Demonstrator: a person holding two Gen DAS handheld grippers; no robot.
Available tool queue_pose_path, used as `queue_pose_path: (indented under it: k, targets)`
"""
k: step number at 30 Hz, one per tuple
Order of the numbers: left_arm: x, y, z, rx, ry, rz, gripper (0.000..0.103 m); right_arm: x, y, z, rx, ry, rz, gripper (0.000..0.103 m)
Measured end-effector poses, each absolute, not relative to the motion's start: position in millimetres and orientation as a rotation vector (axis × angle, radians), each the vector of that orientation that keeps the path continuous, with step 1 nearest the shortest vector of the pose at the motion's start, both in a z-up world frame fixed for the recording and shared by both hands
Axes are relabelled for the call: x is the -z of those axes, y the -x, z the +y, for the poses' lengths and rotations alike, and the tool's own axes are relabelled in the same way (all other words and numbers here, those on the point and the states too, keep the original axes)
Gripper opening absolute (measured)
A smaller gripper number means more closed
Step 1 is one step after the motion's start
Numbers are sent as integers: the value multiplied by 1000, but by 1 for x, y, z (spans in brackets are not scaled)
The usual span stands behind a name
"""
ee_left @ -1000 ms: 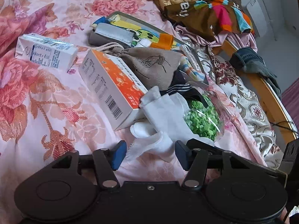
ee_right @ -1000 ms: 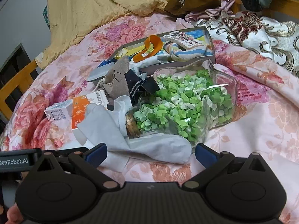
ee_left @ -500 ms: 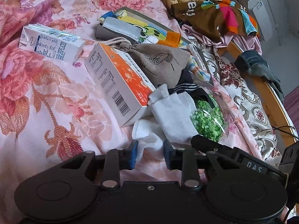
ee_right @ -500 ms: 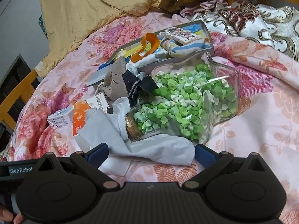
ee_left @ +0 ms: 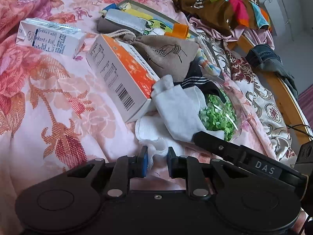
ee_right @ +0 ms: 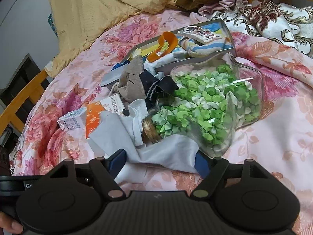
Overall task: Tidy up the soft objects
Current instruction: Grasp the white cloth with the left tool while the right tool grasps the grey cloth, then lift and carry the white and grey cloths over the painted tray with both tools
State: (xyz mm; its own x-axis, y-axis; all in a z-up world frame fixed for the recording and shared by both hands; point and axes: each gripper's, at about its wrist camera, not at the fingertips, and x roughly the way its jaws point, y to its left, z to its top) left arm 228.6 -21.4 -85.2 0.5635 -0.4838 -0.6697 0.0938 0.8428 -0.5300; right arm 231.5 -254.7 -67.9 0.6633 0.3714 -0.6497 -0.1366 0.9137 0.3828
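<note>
Both tools are taking hold of the crumpled white cotton cloth (ee_left: pixel 180 107), which lies on the floral pink bedspread (ee_left: pixel 49 101) against a clear glass jar of green paper stars (ee_right: pixel 211 105). The left hand-held gripper (ee_left: pixel 156 161) is closing on the cloth's frayed corner, pads not quite pressing yet. The right hand-held gripper (ee_right: pixel 162 161) is closing with cloth between its jaws. Next, I judge, comes lifting the cloth clear without rolling the jar. "DAS" is legible on the right tool; writing on the orange-and-white cardboard box (ee_left: pixel 121 74) is unreadable
</note>
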Motion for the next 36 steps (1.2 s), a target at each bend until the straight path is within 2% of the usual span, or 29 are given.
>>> queue_pose_path:
  k: [3, 8, 14, 20, 36]
  targets:
    - [85, -227, -22, 360, 460, 918, 18, 68, -232, -251, -298, -291, 801, 68]
    - [85, -224, -27, 360, 406, 910, 10, 68, -230, -242, -306, -211, 815, 39]
    - [77, -212, -34, 344, 292, 848, 5, 67, -224, -227, -314, -108, 803, 20]
    - [62, -203, -37, 289, 170, 793, 3, 61, -215, -216, -299, 9, 744, 15]
    - [13, -191, -37, 145, -61, 606, 3, 40, -200, -225, -235, 38, 581, 14]
